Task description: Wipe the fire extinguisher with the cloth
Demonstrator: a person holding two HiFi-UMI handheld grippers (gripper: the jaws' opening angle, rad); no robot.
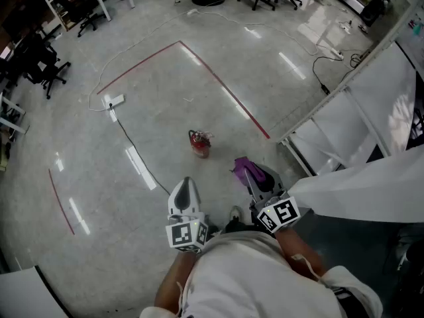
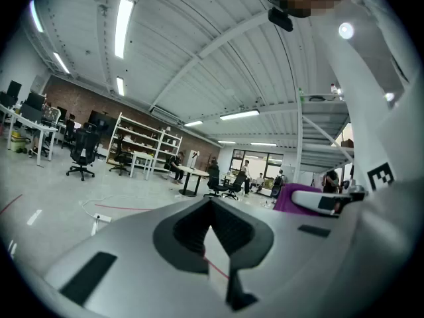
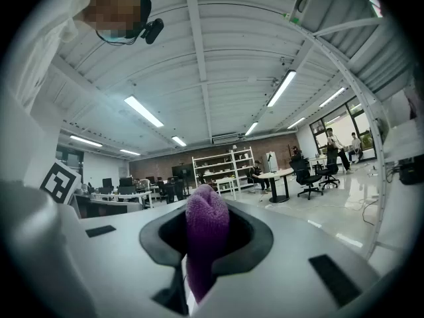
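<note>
While both grippers hang over the grey floor (image 1: 159, 91), let's sweep from the left edge of the head view. Far left, black office chairs (image 1: 46, 68) stand by the desks. Next comes a white power strip (image 1: 112, 101) lying flat, with a black cable (image 1: 136, 151) trailing from it toward the person. A red tape line (image 1: 218, 78) runs across the floor behind it.

Now the left gripper (image 1: 185, 184): its fingers are drawn together to a point, nothing between them, and only a thin slit of floor shows through in its own view. Its marker cube (image 1: 185, 235) sits at the near end, by the person's forearm.

Just past its tip, but well apart from it, the red fire extinguisher (image 1: 199, 144) stands on the floor, ahead of both grippers and untouched.

Over to the right gripper (image 1: 248, 175): its fingers are pinching the purple cloth (image 3: 206, 230), which bulges up out of the jaw cavity in the right gripper view and hangs clear of the extinguisher. Far right, white panels (image 1: 344, 124) lean along the edge.
</note>
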